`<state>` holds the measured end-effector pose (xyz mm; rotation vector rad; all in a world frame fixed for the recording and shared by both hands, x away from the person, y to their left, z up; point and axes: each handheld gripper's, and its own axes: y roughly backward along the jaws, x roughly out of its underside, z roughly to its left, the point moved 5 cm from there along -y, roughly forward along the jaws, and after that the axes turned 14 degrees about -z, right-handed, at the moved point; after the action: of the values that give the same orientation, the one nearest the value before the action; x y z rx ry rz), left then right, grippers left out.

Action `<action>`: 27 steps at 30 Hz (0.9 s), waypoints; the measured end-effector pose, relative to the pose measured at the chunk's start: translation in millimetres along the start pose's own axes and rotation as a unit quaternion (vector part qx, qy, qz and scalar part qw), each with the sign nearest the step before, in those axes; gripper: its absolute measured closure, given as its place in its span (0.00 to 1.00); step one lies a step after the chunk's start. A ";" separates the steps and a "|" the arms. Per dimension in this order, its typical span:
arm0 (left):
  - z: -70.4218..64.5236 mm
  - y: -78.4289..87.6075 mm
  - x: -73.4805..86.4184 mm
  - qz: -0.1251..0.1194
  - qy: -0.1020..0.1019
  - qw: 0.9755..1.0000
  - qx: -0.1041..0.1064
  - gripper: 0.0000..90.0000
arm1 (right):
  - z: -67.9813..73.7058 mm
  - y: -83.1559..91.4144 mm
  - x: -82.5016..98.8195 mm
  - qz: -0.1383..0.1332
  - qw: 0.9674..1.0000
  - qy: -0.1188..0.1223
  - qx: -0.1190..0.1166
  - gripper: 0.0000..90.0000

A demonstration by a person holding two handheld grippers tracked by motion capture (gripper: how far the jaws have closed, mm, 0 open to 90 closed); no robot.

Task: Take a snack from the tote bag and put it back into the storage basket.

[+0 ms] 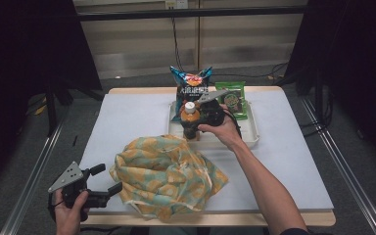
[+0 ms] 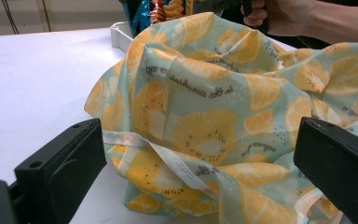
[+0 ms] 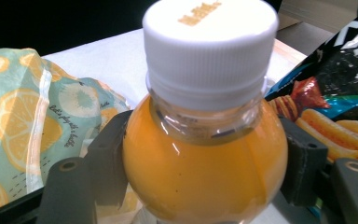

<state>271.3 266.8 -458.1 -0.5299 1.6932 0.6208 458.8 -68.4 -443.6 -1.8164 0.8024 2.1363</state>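
A: What sits in the white tray (image 1: 252, 137)?

B: The tray is on the far half of the desk (image 1: 127, 117). In it a blue snack bag (image 1: 191, 85) stands at the back left and a green packet (image 1: 231, 98) leans at the back right. An orange juice bottle (image 1: 190, 117) with a white cap (image 3: 209, 44) stands upright at the tray's front left.

A: And the right tongs (image 1: 196, 126)?

B: They are clamped on that bottle. In the right gripper view both black jaws press against the bottle's round shoulder, one on each side, just under the neck. The person's right hand (image 1: 223, 128) holds them over the tray.

A: The left tongs (image 1: 108, 180)?

B: Released, with the jaws spread wide and nothing between them. They hover at the near left corner of the desk, held by the left hand (image 1: 69, 210), pointing at the fabric bag (image 1: 166, 174).

A: What about that bag?

B: It is a crumpled teal cloth bag printed with lemon slices, lying in a heap on the near middle of the desk, just in front of the tray. Its inside is hidden by folds, so I cannot tell whether it holds anything.
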 end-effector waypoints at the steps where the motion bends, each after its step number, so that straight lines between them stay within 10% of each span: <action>1: -0.1 0.1 -0.1 0.000 0.000 1.000 0.000 0.02 | 0.8 -0.8 1.3 0.002 1.000 -0.001 -0.001 0.34; 16: -0.9 -0.5 0.4 0.003 0.000 1.000 -0.003 0.02 | 4.9 1.2 6.5 0.004 1.000 -0.018 0.006 0.26; 27: -1.5 -1.5 0.4 0.003 -0.005 1.000 0.000 0.02 | 17.6 1.5 12.9 -0.021 0.996 -0.051 0.071 0.19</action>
<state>271.1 264.6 -458.5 -0.5210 1.6866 0.6280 440.6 -62.5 -454.1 -1.6253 0.8602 2.0700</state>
